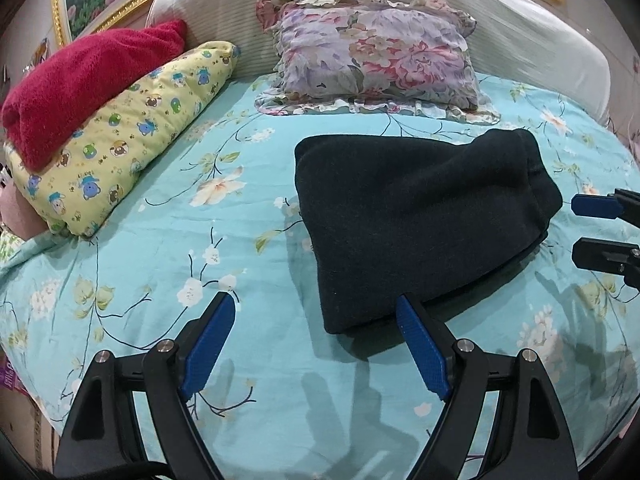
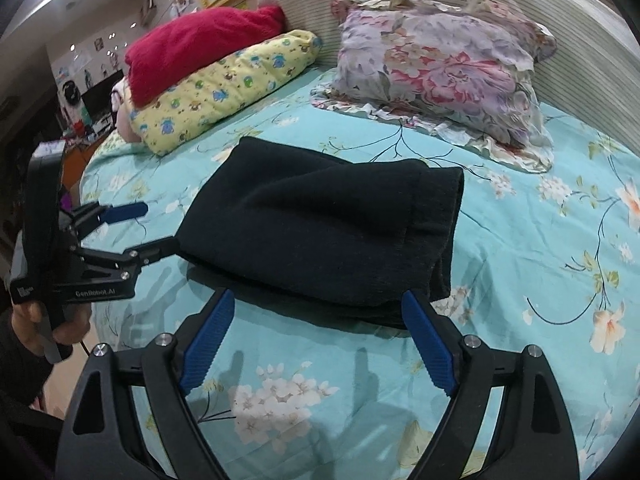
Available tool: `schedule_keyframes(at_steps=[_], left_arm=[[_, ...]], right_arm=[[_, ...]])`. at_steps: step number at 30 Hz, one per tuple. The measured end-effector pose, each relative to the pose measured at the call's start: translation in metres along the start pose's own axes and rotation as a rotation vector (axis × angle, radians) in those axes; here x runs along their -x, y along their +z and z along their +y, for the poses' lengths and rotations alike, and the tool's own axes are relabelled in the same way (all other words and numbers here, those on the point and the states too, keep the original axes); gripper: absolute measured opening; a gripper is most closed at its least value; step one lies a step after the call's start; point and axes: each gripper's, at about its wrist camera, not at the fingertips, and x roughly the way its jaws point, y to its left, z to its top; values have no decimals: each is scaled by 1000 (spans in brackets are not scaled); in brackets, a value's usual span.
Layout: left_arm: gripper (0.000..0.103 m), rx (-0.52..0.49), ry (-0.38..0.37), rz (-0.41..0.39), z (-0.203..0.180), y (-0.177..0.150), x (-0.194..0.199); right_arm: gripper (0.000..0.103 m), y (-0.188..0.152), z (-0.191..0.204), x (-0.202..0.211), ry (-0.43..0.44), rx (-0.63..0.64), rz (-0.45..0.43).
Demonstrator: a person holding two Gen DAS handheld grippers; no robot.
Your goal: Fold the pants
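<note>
Filling the bottom of the left wrist view, the left gripper (image 1: 316, 304) hangs with its blue pads spread wide apart and nothing between them, its right-hand finger (image 1: 420, 344) just beside the near corner of the pants (image 1: 420, 220). The pants lie folded into a thick dark bundle on the floral bedsheet (image 1: 160, 264), centre-right in this frame. At the right edge the right gripper (image 1: 576, 228) shows only as two tips, parted, close to the bundle's edge.

The right wrist view adds more: the right gripper (image 2: 318, 304), low in the frame, is likewise splayed and empty, just short of the pants' near edge. At mid left the left gripper's whole body and the hand (image 2: 52, 320) holding it appear.

Farther up, both views show a yellow cartoon pillow (image 1: 120, 140) under a red blanket (image 1: 80, 76) at upper left, and a floral pillow (image 1: 372, 52) against the ribbed headboard (image 1: 520, 20).
</note>
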Motion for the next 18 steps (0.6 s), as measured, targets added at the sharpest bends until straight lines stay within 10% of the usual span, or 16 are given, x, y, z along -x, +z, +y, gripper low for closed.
schedule_keyframes(at_steps=[18], left_arm=[[85,-65,69,-9,-8,-6,-3]], right_arm=[[86,-6,-3,-21,-29,33,60]])
